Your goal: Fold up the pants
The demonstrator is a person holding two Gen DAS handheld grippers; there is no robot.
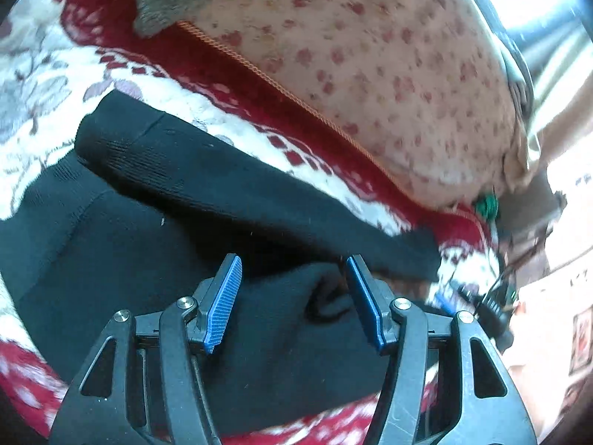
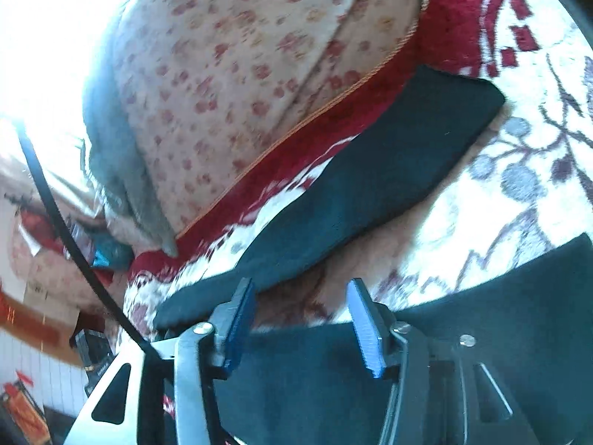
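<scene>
Left wrist view, left gripper [image 1: 294,265] fingers wide over black pants [image 1: 155,230], right gripper [image 2: 301,289] fingers wide too.

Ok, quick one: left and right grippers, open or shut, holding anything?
Left gripper: open, jaws apart over the black pants, gripping nothing.
Right gripper: open, jaws apart above the pants' edge, holding nothing.

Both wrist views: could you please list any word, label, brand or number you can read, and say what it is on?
None can be read.
Black pants: no label or print shows.
Red and white patterned blanket: flowers and blocks only, no lettering.
Clutter at the left edge of the right wrist view: too blurred to read.
</scene>
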